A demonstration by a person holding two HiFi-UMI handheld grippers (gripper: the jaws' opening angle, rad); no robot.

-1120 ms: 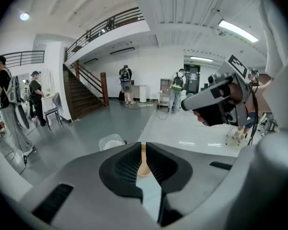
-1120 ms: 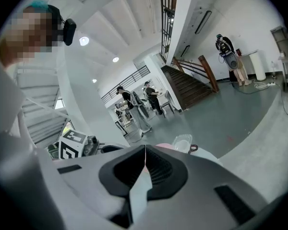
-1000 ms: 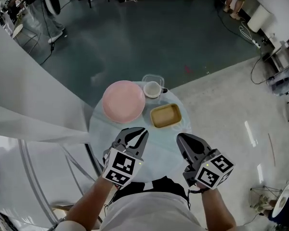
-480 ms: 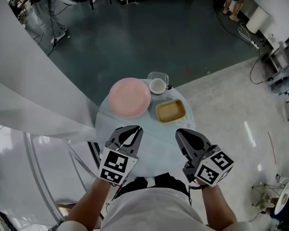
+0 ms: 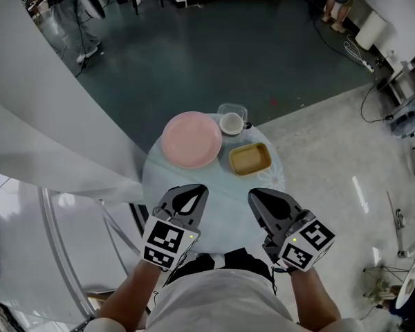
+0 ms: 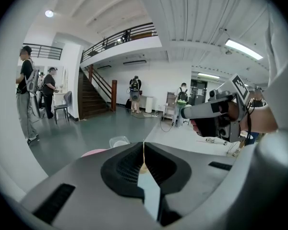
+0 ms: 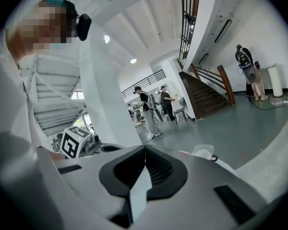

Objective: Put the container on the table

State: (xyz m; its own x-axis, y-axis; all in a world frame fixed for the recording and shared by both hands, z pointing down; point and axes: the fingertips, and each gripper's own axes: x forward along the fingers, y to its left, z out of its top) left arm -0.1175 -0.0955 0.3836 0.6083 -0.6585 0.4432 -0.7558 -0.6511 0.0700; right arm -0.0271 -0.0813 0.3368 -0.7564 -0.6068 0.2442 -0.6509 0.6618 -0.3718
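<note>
Task looks done or nearly so: tan rectangular container [image 5: 250,160] sits flat on the round table [image 5: 214,194], right of the pink plate [image 5: 191,140] and just in front of a clear container [image 5: 233,108] with a white cup [image 5: 231,123] at or in it. Can't tell which of the two the task means, but both are on the tabletop, neither held. Left gripper [image 5: 198,189] hangs over the near edge of the table, jaws pressed together with nothing between them; the left gripper view shows the same, left gripper [image 6: 143,145] closed on air. Right gripper [image 5: 253,194] sits beside it, well apart from the tan container, and in the right gripper view the right gripper [image 7: 145,148] also has its jaws together, empty. My read: nothing left but to pull the hands clear, unless another item is meant. Hard to make out: whether the cup stands inside the clear container or just touches it, and whether the tan container holds anything. Gripper views hide most of the table behind the gripper bodies; only a sliver of plate and the clear container top [image 6: 119,141] peek over. Near table edge is covered by the grippers and the person's torso.
</note>
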